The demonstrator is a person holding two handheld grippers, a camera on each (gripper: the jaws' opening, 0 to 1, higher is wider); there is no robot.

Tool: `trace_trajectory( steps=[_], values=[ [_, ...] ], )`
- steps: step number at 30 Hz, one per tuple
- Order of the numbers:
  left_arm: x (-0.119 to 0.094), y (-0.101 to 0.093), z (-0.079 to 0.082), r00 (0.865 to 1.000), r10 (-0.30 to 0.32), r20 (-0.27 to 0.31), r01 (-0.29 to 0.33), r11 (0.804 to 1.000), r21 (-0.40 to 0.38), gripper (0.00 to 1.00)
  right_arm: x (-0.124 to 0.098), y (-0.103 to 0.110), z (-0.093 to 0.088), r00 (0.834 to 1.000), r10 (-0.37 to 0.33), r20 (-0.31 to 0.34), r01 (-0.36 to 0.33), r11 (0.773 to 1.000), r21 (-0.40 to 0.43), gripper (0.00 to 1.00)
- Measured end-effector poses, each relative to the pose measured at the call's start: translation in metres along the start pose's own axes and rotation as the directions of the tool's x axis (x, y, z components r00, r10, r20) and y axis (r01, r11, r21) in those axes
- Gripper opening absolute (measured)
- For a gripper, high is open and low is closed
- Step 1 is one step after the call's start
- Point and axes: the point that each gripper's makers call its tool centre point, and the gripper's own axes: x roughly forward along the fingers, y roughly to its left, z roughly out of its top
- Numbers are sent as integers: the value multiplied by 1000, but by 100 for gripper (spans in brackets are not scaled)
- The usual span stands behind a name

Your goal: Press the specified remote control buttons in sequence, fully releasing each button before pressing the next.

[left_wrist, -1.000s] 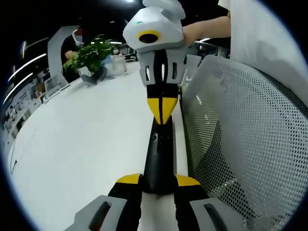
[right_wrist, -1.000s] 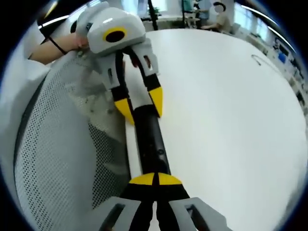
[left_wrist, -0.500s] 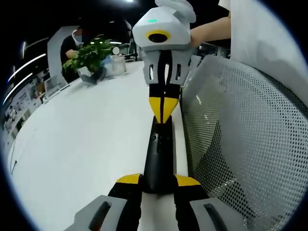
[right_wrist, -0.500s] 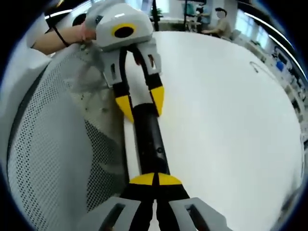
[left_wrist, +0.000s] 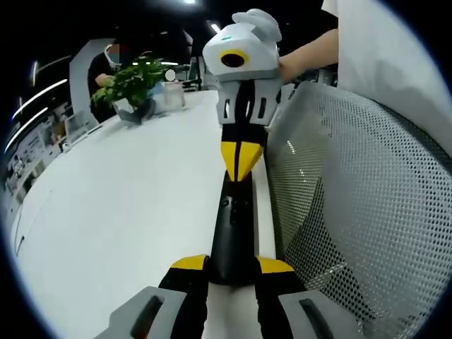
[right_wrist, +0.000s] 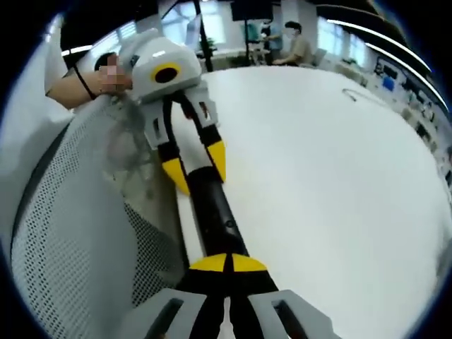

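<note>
My left gripper clamps the near end of the slim black remote control, which lies along the white table's edge beside a white mesh chair back. My right gripper, jaws closed together, has lifted since a second ago; whether its yellow tips touch the remote's far end I cannot tell. In the right gripper view, the left gripper has drifted farther away from my closed tips.

White table, mesh chair back, potted plant, dim office, ceiling light strips
</note>
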Motion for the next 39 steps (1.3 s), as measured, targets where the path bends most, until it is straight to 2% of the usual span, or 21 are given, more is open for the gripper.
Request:
trace_trajectory(
  steps=[6,11,13,18,21,25,29,33,37,39],
  values=[
    [0,0,0,1000,0,0,0,1000,-1,25,3,2,4,1000,-18,-4,18,997,-75,0],
    [-1,1,0,1000,0,1,0,1000,0,25,8,3,9,1000,-1,-13,0,996,-92,0],
    [-1,1,0,1000,0,0,0,1000,0,25,9,3,9,999,6,-47,-11,992,-122,0],
    [0,1,0,1000,-3,0,3,1000,2,24,11,1,10,993,1,-118,-9,998,-70,0],
    [0,1,0,1000,-3,-1,3,1000,2,24,12,2,9,989,-37,-141,18,991,-134,0],
    [0,0,0,1000,-1,-1,1,1000,1,24,10,2,8,994,-56,-91,42,989,-143,0],
    [0,0,0,1000,-1,0,1,1000,0,24,9,2,10,998,-66,-13,64,994,-85,0],
    [0,0,0,1000,1,-1,-1,1000,-2,24,11,3,12,998,-69,-9,68,995,-73,0],
    [0,1,0,1000,2,0,-2,1000,-4,25,13,9,16,998,-60,-16,57,989,-135,0],
    [0,1,0,1000,2,-1,-2,1000,-4,25,16,15,18,999,-31,-16,29,991,-132,0]
  ],
)
